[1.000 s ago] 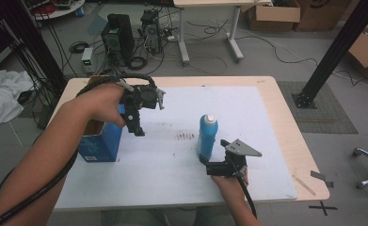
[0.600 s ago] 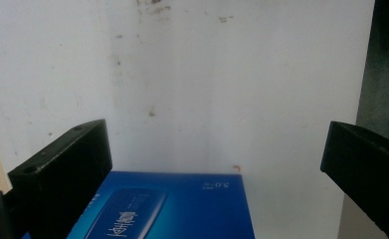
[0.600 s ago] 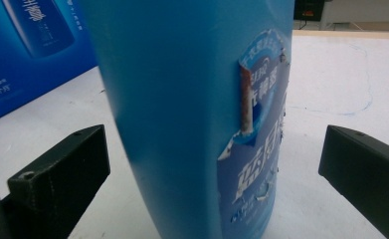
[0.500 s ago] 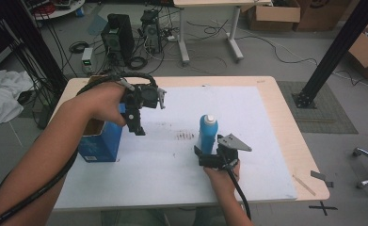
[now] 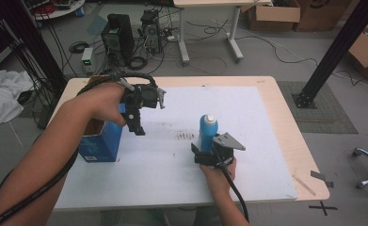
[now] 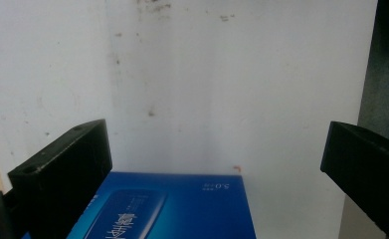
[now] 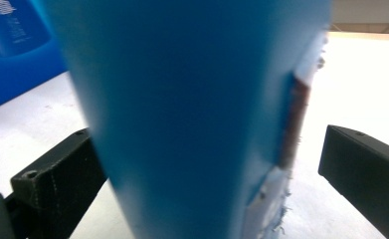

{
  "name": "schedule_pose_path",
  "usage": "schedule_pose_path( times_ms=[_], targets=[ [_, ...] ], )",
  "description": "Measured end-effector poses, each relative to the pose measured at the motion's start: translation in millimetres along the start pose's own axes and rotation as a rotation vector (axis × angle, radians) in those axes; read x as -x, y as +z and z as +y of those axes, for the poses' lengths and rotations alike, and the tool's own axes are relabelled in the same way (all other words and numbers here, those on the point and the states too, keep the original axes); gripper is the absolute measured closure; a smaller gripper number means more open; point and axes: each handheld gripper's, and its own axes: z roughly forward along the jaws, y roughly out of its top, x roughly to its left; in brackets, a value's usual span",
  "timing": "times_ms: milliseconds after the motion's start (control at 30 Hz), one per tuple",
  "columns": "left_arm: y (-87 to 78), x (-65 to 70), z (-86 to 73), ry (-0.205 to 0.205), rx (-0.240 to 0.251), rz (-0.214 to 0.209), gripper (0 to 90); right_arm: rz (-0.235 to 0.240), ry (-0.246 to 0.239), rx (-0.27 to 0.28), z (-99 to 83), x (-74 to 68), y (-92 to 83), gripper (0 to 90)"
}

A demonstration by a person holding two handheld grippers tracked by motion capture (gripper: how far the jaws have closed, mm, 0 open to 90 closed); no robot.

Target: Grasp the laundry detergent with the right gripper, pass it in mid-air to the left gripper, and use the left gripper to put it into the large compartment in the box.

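Right gripper [image 5: 205, 153] sitting with jaws spread around upright blue bottle [image 5: 208, 132] on table [image 5: 266, 122]. Left gripper [image 5: 137, 126] hovering spread above blue box [image 5: 100, 143].

The blue box [image 6: 182, 209] bears upside-down print reading "5.0"; other characters unreadable.

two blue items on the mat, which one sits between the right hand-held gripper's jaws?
The upright blue bottle with the white cap, mid-mat. The blue box stands at the left edge.
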Motion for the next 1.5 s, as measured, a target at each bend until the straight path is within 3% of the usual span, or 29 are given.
schedule_pose_path(
  times_ms=[500, 1033, 1233, 1500],
  targets=[
    [1.2, 0.3, 0.1, 0.0, 0.0, -0.001, 0.1, -0.058, -0.001, -0.016, -1.0, -3.0, 0.2, 13.0],
    [2.5, 0.5, -2.8, -0.005, 0.001, -0.004, 0.1, -0.093, -0.008, -0.019, -0.9, -9.7, 1.2, 17.4],
    [3.4, 0.9, -2.4, -0.004, 0.002, -0.004, 0.1, -0.13, -0.008, -0.011, -0.7, -12.4, 0.2, 20.4],
    [4.5, 0.7, -2.8, -0.006, 0.003, -0.006, 0.1, -0.167, -0.05, -0.015, -0.4, -19.0, 1.5, 25.8]
  ],
)
